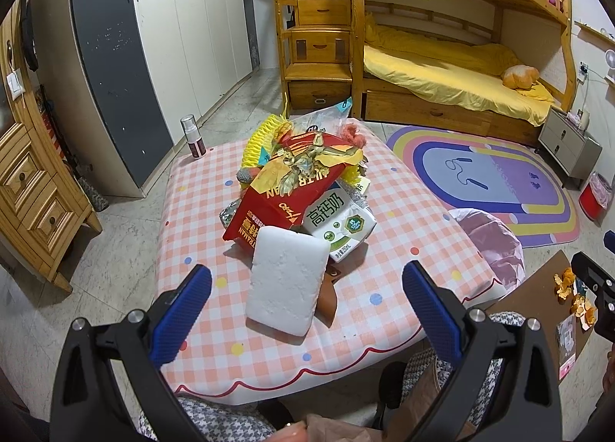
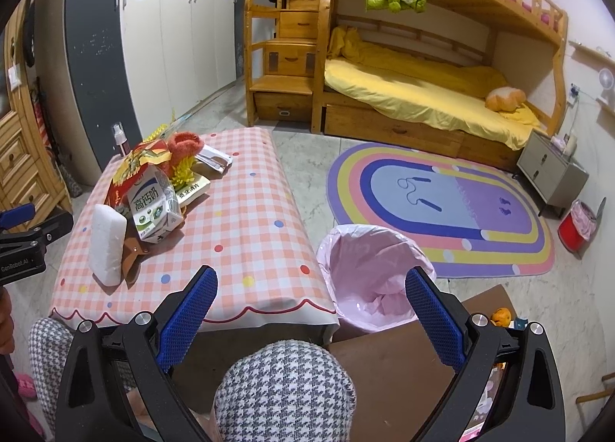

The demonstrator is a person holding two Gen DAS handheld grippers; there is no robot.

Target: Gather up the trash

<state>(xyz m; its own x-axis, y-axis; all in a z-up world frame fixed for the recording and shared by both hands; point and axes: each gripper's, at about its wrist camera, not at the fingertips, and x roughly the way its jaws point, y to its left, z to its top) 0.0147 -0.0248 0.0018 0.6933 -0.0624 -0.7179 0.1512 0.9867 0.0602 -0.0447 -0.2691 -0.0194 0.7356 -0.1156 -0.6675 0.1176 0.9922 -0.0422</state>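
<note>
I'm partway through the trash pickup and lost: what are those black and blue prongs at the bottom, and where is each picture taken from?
The prongs are two hand-held claws, each carrying its own camera looking along its fingers. One picture is from the left claw, one from the right claw. Both are open and hold nothing. On the checked table lies a trash pile: a white foam block, a milk carton and a red snack bag. The right claw looks toward the pink-lined bin beside the table.

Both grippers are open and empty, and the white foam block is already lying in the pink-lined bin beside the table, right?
Not quite. Both views show the white foam block on the checked tablecloth, leaning against the trash pile; the pink-lined bin holds none of it. Both grippers are open, empty.
</note>
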